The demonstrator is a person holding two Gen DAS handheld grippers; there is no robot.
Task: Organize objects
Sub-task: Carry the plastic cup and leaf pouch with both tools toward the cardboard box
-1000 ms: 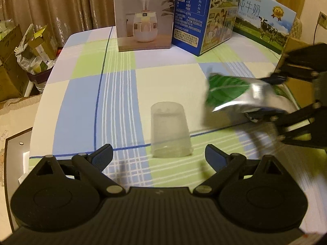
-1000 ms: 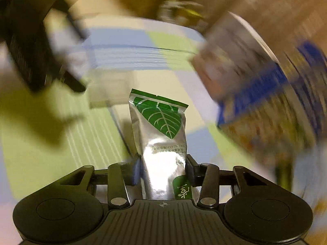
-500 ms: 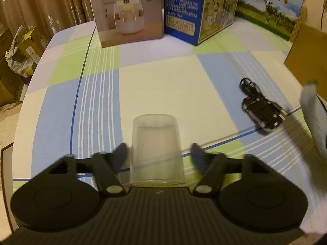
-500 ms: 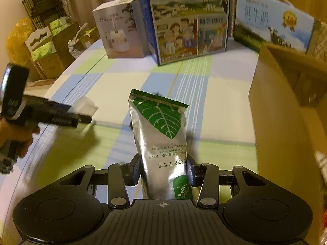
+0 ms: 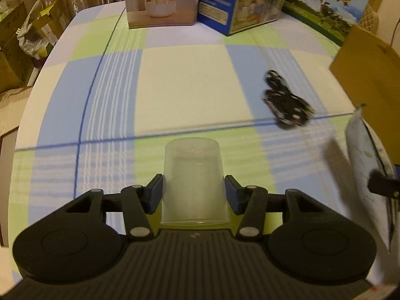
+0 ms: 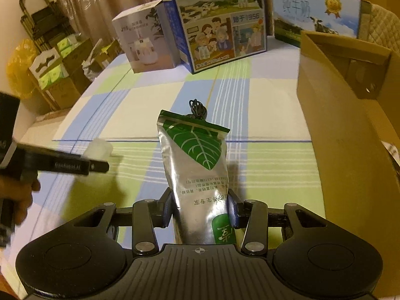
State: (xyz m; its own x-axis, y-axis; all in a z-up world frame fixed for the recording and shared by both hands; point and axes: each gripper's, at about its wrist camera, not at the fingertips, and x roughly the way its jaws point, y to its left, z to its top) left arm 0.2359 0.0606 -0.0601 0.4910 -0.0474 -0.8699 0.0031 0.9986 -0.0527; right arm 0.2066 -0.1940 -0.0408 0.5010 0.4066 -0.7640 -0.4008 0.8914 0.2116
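Cup (image 5: 193,185), upturned near the tabletop's (image 5: 185,85) front edge, sits clamped in my left gripper (image 5: 193,196); right gripper (image 6: 200,211) pinches the foil pouch (image 6: 197,172). Next I carry both to the cardboard box (image 6: 350,135), I judge.

Tablecloth (image 5: 185,87) is blue, green, cream checks; pouch (image 6: 195,165) silver with green leaf; cup (image 5: 193,182) frosted clear; box (image 6: 337,130) brown.

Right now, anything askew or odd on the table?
The clear plastic cup stands upside down, rim on the tablecloth, between the left gripper pads. A black tangled cable bundle lies loose mid-table. Nothing spilled.
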